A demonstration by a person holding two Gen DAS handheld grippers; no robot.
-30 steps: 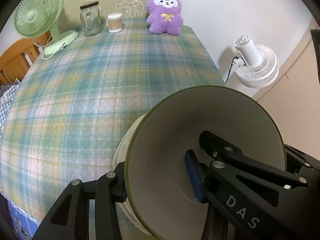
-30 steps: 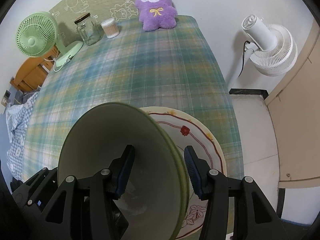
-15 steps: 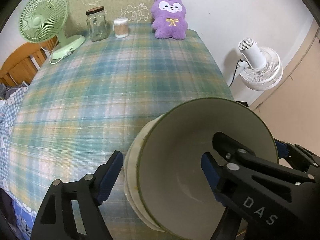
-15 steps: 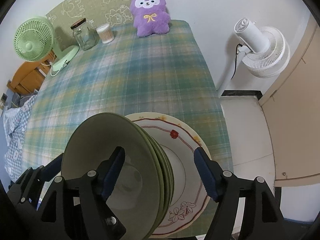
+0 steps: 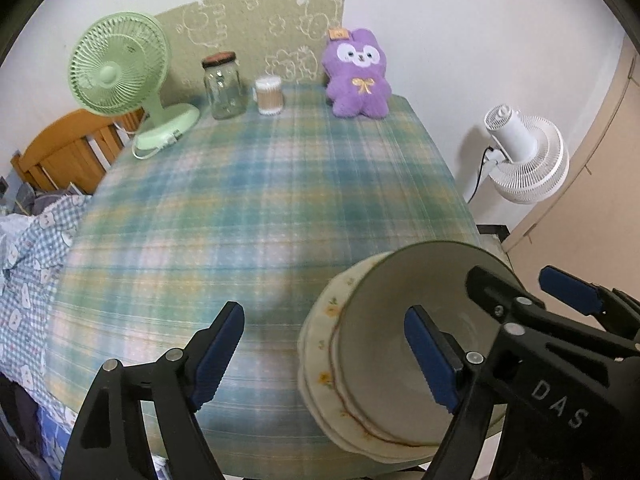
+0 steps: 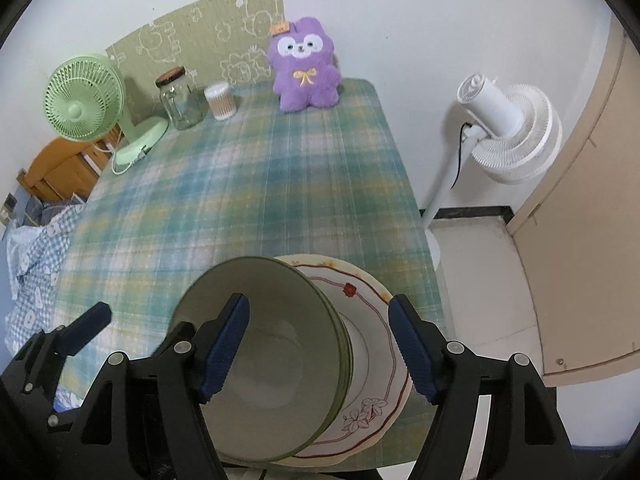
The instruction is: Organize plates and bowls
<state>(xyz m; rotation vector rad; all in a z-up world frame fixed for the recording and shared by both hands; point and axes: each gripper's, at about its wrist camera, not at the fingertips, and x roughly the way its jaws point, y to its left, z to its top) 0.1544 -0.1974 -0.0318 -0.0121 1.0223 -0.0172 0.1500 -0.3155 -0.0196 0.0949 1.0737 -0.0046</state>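
Note:
A cream bowl with a green rim (image 5: 376,364) sits nested on other green-rimmed bowls (image 6: 345,360). They rest on cream plates (image 5: 320,344) at the near right corner of the plaid table (image 5: 248,208). The top plate (image 6: 376,356) has a red line and flower prints. My left gripper (image 5: 324,354) hovers open above the bowl's left rim, one pad over the cloth and one over the bowl's inside. The right gripper (image 6: 318,348) hovers open over the bowl's right rim. No pad touches the bowl. Each gripper shows in the other's view: right gripper (image 5: 568,292), left gripper (image 6: 80,328).
At the table's far edge stand a green desk fan (image 5: 120,76), a glass jar (image 5: 224,88), a cotton-swab tub (image 5: 270,96) and a purple plush (image 5: 358,76). A white floor fan (image 6: 508,132) stands right of the table. A wooden chair (image 5: 68,152) and checked fabric (image 5: 24,264) lie left.
Both grippers had the top bowl's rim between their pads a second ago. Both have since opened, let go and risen. The bowl now rests level in the stack.

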